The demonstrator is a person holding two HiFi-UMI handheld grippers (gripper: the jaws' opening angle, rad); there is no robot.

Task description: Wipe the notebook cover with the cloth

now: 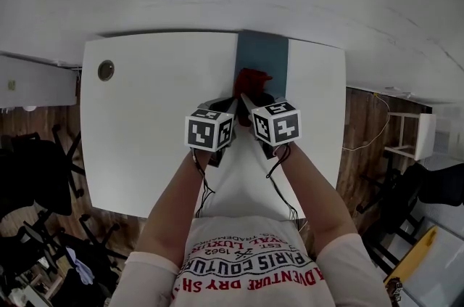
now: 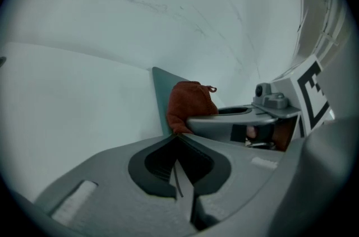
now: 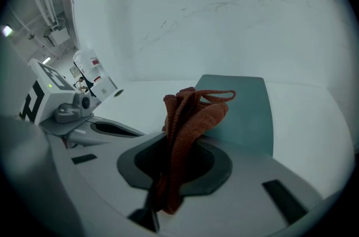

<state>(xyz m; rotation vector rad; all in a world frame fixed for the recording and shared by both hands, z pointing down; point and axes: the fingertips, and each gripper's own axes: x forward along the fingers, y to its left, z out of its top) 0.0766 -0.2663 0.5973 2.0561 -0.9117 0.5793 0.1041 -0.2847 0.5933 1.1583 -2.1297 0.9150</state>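
Observation:
A teal notebook (image 1: 262, 55) lies on the white table (image 1: 152, 117) at its far edge, also seen as the notebook (image 3: 244, 110) and the notebook (image 2: 161, 93). My right gripper (image 3: 174, 146) is shut on a rust-red cloth (image 3: 188, 124), which sticks up out of the jaws in a bunch. In the head view the cloth (image 1: 251, 80) hangs just above the notebook's near end. My left gripper (image 2: 178, 166) is shut with nothing in it, close beside the right gripper (image 1: 250, 109); the left gripper (image 1: 230, 109) sits just left of the notebook.
A round grommet hole (image 1: 106, 70) is in the table's far left corner. A white wall rises right behind the table. Dark chairs (image 1: 36, 175) stand on the wooden floor at the left, a white stool (image 1: 409, 135) at the right.

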